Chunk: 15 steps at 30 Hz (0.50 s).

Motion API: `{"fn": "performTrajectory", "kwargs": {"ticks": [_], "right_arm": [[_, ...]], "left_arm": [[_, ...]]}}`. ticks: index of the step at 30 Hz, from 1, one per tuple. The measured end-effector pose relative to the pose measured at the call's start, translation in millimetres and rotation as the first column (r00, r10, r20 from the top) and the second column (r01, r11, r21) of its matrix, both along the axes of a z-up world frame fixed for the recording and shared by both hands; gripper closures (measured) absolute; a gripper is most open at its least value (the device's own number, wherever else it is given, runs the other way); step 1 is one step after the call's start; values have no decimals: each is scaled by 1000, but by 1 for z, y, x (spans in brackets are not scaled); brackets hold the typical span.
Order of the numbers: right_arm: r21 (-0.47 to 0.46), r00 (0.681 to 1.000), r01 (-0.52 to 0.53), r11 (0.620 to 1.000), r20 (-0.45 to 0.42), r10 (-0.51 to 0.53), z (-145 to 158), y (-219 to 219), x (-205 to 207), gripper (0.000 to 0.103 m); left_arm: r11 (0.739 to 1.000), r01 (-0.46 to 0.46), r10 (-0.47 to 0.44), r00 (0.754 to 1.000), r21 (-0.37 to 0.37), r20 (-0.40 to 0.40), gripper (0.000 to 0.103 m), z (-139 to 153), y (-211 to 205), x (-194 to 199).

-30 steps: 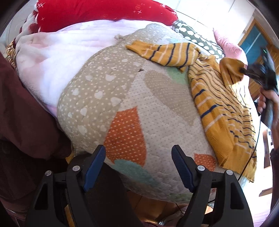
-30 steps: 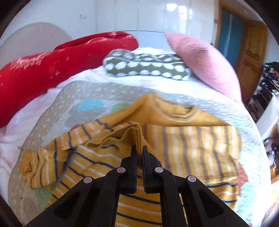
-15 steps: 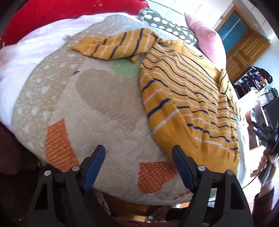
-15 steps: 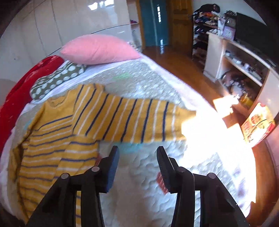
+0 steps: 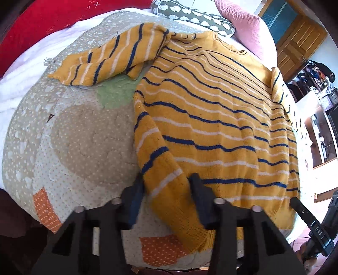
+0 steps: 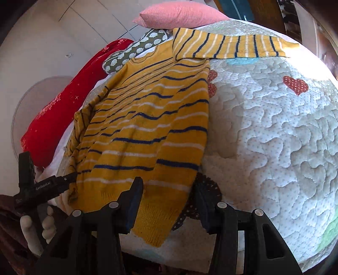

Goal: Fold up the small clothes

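Along the sweater's point(image 5: 211, 127) hem, both left tongs point(image 5: 166, 190) and right tongs point(image 6: 166, 190) straddle opposite corners, parted, ungripped; its long axis runs away toward the pink pillow point(image 6: 179, 15).

Sweater point(image 5: 211, 131) is lying flat on the quilt point(image 5: 84, 135), hem toward the near edge. One sleeve point(image 5: 109, 61) is stretching out to the left in the left wrist view, the other sleeve point(image 6: 232, 45) to the right (right wrist view). Pillows point(image 6: 179, 14) are sitting behind the collar. Left gripper point(image 5: 166, 190) is straddling the hem's left corner, right gripper point(image 6: 168, 191) the right corner.
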State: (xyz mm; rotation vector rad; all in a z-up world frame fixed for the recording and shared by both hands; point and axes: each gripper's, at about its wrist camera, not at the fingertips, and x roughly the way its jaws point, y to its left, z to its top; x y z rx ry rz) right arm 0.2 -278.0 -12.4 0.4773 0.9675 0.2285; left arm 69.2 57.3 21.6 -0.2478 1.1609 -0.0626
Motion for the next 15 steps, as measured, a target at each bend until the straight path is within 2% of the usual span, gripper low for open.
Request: {"fn": "performTrajectory", "kwargs": {"ticks": [1,2,4,6,10,11,15], "right_arm": [[-14,1000,-21,1000,2,21,0,3,2,85],[22,999,-42,999,-6,42,-1,3,8,90],[127,1000,-27,991,-8,29,-2,-12,10,91],[176,1000,-10,984,7,9,3,-28,6,91],[202,1000,12,979,22,-17,10,-59,-11,92],[200,1000,15,980,18,-19,10,-64,-17,92],[192,1000,29,981,-4,-29,4,-81,-41,94]], "left_arm": [[1000,-6,6,1000,-25,-3,91,2,3,0],[998,-15,15,1000,-61,-12,91,4,6,-1],[994,-37,35,999,-100,-13,92,9,12,-8],[992,-29,29,1000,-122,-4,93,14,11,-19],[990,1,2,1000,-143,18,93,19,-6,-45],[990,9,-7,1000,-138,20,97,19,-10,-53],[995,31,-29,999,-96,24,98,13,-19,-78]]}}
